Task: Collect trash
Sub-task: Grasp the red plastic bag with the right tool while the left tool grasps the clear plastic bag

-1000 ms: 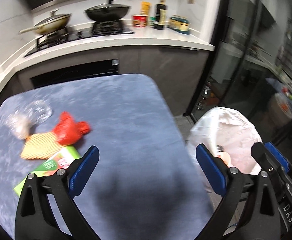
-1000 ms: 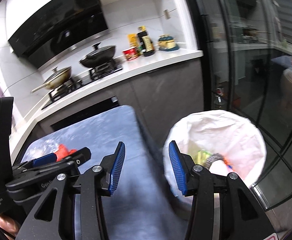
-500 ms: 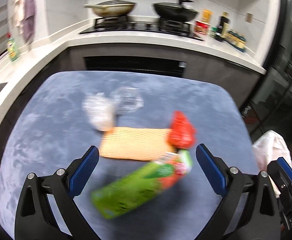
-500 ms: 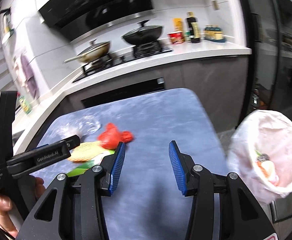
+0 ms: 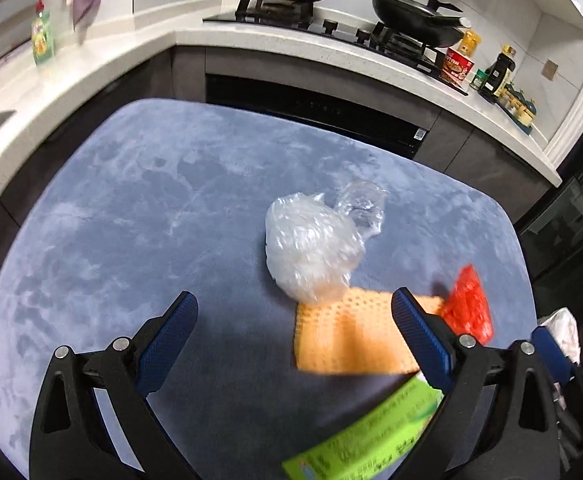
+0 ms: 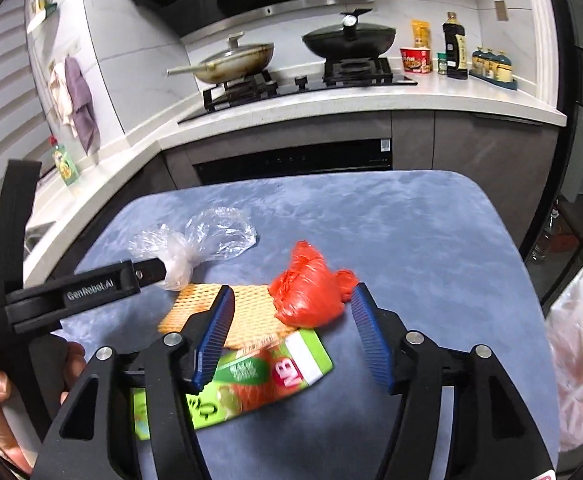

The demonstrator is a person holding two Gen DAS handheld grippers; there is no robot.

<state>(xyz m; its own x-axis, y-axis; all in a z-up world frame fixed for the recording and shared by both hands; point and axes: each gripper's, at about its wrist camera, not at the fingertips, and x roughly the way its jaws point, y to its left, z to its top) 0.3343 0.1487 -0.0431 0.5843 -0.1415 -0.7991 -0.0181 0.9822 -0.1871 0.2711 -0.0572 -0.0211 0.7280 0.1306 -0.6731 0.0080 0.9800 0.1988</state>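
Reaching for pickup stage imo: right gripper [image 6: 291, 334] opening over red bag [image 6: 311, 298], left gripper [image 5: 291, 344] wide open & empty just beside it, next prob lower + pinch.

A blue-grey velvet-covered table [image 6: 411, 232] carries four items in a close cluster. An orange foam net sleeve [image 6: 247, 312] is laid flat ahead of the right gripper's fingers. A red plastic bag [image 6: 311, 292] overlaps its right end, a clear plastic bag [image 6: 207, 240] touches its far edge, and a green carton [image 6: 243, 380] abuts its near edge.
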